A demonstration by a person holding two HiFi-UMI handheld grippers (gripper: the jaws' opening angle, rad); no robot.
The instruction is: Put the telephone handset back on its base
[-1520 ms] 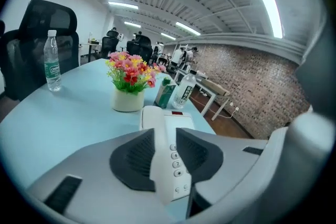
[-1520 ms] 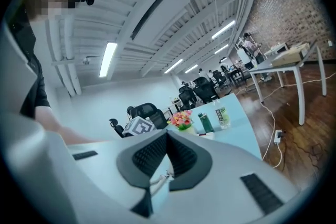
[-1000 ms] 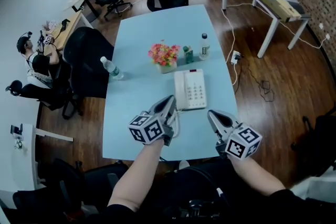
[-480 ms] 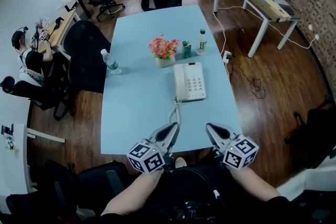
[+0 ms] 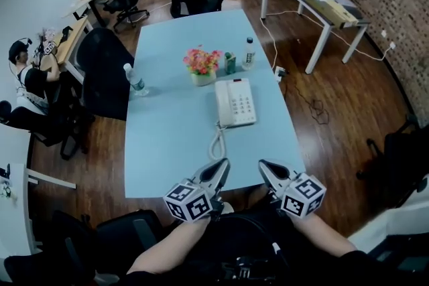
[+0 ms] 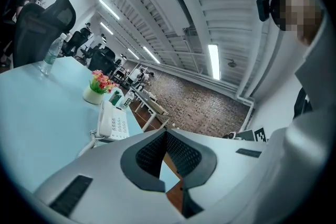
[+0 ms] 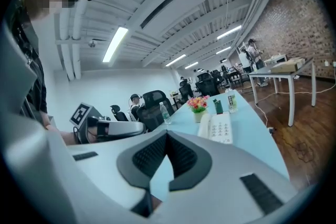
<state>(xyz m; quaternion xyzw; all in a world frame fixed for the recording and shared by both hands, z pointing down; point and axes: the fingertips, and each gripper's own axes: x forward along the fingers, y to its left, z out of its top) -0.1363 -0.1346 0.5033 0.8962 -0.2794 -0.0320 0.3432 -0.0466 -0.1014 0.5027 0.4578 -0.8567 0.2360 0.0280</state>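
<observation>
The white telephone (image 5: 234, 102) lies mid-table on the light blue table (image 5: 167, 144). Its handset (image 5: 221, 104) rests along the left side of the base. A coiled cord (image 5: 217, 141) runs from it toward the near edge. My left gripper (image 5: 222, 165) and right gripper (image 5: 263, 165) hover side by side at the table's near edge, well short of the phone. Both are shut with nothing between the jaws. The left gripper view shows the phone (image 6: 113, 123) beyond the touching jaw tips (image 6: 165, 132). In the right gripper view the phone (image 7: 218, 126) also lies ahead of the shut jaws (image 7: 167, 134).
Behind the phone stand a flower pot (image 5: 201, 67), a green carton (image 5: 230, 63) and a small bottle (image 5: 249, 53). A water bottle (image 5: 133, 79) stands at the table's left edge beside a black chair (image 5: 100, 70). A person (image 5: 27, 77) sits at a desk far left.
Both grippers have drawn back from the phone to the table's near edge. The left one was close beside the handset's near end a second ago. Both stayed shut.
</observation>
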